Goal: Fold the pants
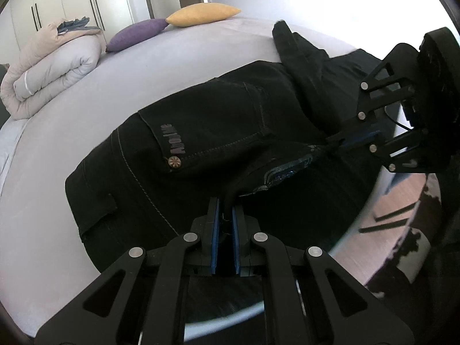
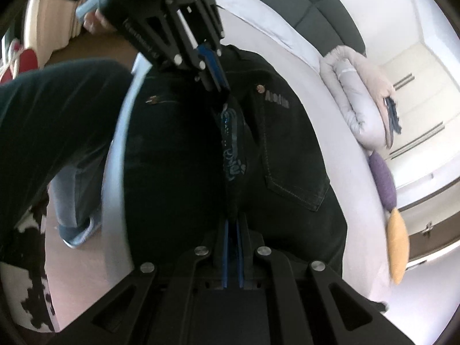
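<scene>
- The black pants (image 1: 218, 132) lie spread on the lavender bed (image 1: 86, 92), their waist end toward the near edge of the mattress, one leg running away toward the far side.
- The bed's near edge (image 2: 115, 149) curves just past the pants; beyond it are bare wooden floor (image 1: 382, 230) and a black-and-white patterned rug (image 2: 26, 258).
- Open sheet lies to the left of the pants; farther off are a rolled duvet (image 1: 57, 66), a purple cushion (image 1: 135, 34) and a yellow cushion (image 1: 201, 14), all well apart from the cloth.
- The left gripper (image 1: 226, 215) points steeply down, its blue pads (image 1: 216, 230) pinched on a raised fold of the pants.
- The right gripper (image 2: 232, 230) also tilts down, jaws nearly together on the same ridge of fabric, at its other end.
- In the blurred right wrist view a hand (image 2: 97, 20) seems to grasp the left gripper's handle.
- The taut ridge between the two grippers shows an embroidered pattern (image 2: 233, 143).
</scene>
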Tool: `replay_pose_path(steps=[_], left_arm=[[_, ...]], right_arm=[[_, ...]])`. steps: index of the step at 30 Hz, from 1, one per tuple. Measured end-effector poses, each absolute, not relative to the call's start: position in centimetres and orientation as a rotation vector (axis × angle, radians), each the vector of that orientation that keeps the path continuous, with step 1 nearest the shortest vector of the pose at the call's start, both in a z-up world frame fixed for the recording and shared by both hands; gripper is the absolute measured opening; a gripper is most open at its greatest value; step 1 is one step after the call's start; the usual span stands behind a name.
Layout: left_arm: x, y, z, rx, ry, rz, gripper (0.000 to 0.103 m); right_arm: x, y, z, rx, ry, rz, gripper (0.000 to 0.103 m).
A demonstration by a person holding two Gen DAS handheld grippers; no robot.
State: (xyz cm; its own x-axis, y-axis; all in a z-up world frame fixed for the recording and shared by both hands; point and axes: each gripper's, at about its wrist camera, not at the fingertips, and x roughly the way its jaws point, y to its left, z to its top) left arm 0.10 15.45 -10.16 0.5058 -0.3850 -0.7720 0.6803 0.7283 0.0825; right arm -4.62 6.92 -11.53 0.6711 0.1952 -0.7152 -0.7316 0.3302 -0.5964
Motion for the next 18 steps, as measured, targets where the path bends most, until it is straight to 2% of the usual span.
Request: replay_pose_path(steps=[6, 18], left_arm=[[-2.2, 15.6, -10.7, 0.400, 0.822, -0.667, 0.007], [-1.9, 15.9, -10.8, 0.393, 0.827, -0.664, 0.008]], right_arm=[[-4.2, 8.3, -11.5, -1.126, 0.568, 0.660, 0.006], [-6.0, 9.1, -12.8, -1.172, 0.565, 0.631, 0.006]])
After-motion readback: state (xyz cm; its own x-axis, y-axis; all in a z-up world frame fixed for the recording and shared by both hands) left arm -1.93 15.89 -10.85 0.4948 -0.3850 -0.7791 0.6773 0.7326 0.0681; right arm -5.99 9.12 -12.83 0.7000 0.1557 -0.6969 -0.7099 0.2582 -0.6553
